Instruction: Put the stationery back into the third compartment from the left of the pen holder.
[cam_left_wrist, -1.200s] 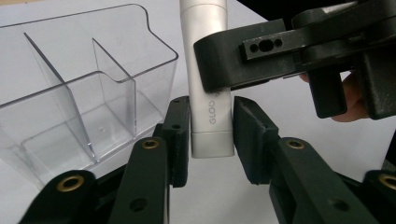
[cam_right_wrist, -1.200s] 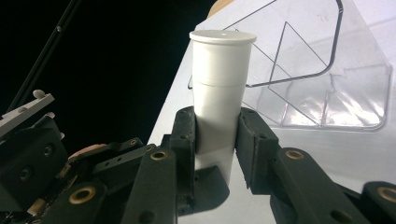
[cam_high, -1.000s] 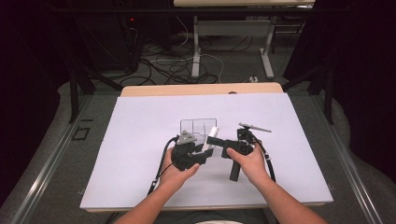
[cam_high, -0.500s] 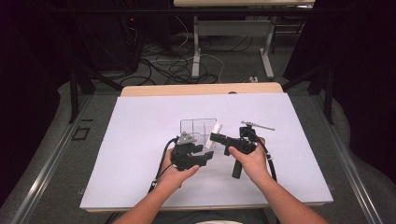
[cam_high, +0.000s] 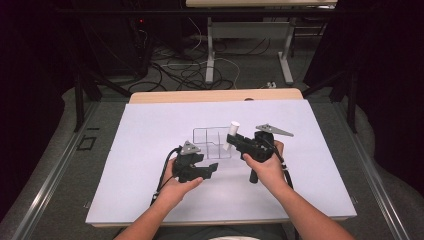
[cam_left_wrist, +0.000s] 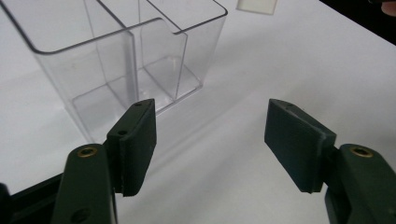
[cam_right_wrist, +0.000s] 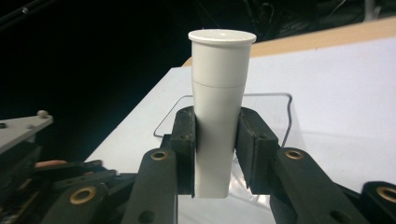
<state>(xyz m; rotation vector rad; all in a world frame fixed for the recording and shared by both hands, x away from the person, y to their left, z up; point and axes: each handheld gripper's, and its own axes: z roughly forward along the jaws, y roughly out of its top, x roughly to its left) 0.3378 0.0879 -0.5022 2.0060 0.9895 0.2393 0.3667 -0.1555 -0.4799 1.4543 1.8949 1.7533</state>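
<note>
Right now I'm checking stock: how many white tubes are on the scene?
1. The white tube is clamped upright in the right hand-held gripper, above the clear box. None seen elsewhere.

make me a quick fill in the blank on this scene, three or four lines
1. The right gripper is shut on a white ____.
2. The organizer on the table is made of clear ____.
3. The left gripper has just been opening, with ____ between its fingers.
4. The table top is covered in ____.

Missing words: tube; plastic; nothing; white
</note>
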